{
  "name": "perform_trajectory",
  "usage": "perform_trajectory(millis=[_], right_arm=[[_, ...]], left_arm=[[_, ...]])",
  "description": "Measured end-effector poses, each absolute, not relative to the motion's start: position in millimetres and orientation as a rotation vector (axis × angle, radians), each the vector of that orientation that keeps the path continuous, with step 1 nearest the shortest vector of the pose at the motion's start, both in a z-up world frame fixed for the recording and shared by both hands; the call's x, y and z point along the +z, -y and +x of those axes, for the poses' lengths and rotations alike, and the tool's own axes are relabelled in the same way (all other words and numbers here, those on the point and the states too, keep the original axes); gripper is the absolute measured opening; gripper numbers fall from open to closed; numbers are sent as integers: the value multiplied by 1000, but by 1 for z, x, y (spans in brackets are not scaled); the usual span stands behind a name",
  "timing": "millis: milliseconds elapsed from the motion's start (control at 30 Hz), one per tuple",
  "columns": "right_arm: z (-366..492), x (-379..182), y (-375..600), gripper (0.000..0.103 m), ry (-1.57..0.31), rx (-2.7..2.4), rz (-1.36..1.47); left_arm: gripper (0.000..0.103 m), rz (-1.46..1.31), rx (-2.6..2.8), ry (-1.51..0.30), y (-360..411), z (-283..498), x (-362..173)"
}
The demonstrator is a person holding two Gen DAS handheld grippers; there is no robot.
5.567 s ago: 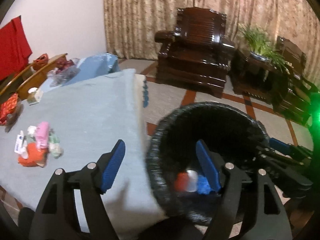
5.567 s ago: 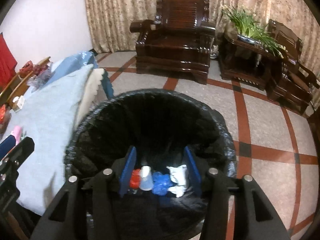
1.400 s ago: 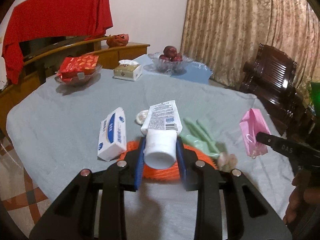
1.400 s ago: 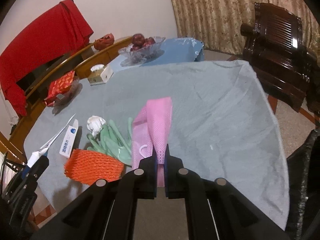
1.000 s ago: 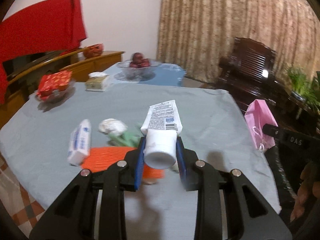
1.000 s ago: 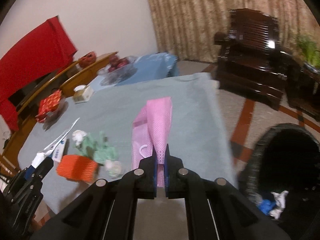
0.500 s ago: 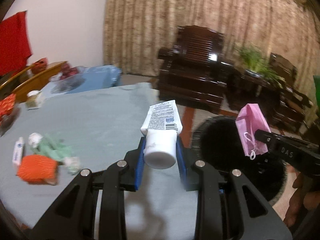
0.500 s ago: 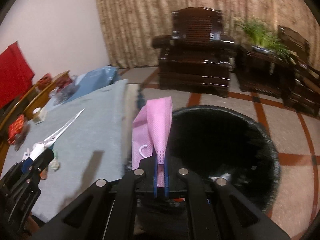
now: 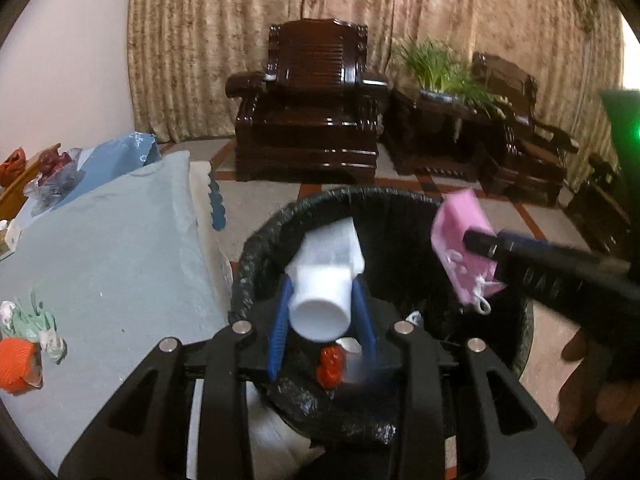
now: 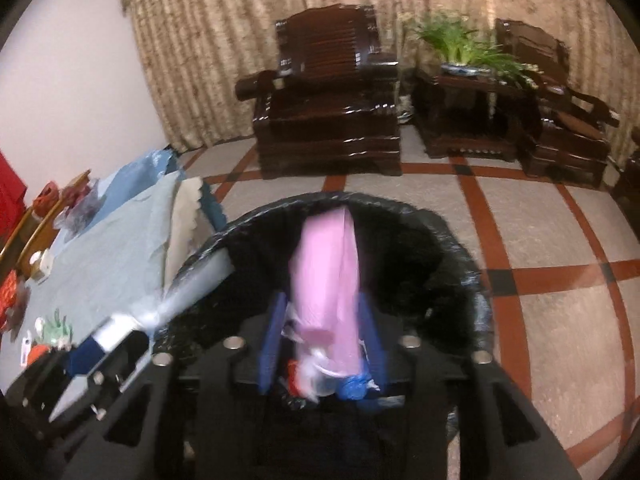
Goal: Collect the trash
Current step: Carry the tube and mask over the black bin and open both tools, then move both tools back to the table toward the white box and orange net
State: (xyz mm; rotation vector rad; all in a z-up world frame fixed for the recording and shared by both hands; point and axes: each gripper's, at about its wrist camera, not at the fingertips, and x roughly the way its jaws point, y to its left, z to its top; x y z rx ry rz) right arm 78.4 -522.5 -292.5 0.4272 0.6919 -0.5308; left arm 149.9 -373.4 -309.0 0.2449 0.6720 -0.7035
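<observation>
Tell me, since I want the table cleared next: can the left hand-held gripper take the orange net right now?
Probably not: the left hand-held gripper is over the bin with a white tube between its fingers; the orange net lies off to its left.

A dark carved wooden armchair (image 9: pixel 308 104) stands against beige patterned curtains (image 9: pixel 400 20). To its right, a green potted plant (image 9: pixel 444 70) sits on a dark side stand, with a second dark armchair (image 10: pixel 560 112) beyond. The floor (image 10: pixel 540 232) is pale tile crossed by red-brown bands. A desk (image 9: pixel 100 240) under grey-blue cloth fills the left.
</observation>
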Motion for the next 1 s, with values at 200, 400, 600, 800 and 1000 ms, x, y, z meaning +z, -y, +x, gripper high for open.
perform_trajectory(millis=[200, 400, 600, 800, 1000], right_arm=[[80, -292, 517, 39, -695, -511, 432], [87, -283, 501, 39, -683, -483, 419], [98, -272, 469, 39, -681, -437, 379], [111, -264, 434, 39, -684, -386, 356], [132, -260, 387, 39, -696, -301, 317]], left_arm=[[46, 253, -656, -668, 356, 153, -313], [47, 201, -541, -662, 312, 175, -297], [47, 147, -444, -651, 265, 191, -276], [47, 118, -365, -632, 220, 195, -262], [51, 100, -284, -614, 162, 196, -253]])
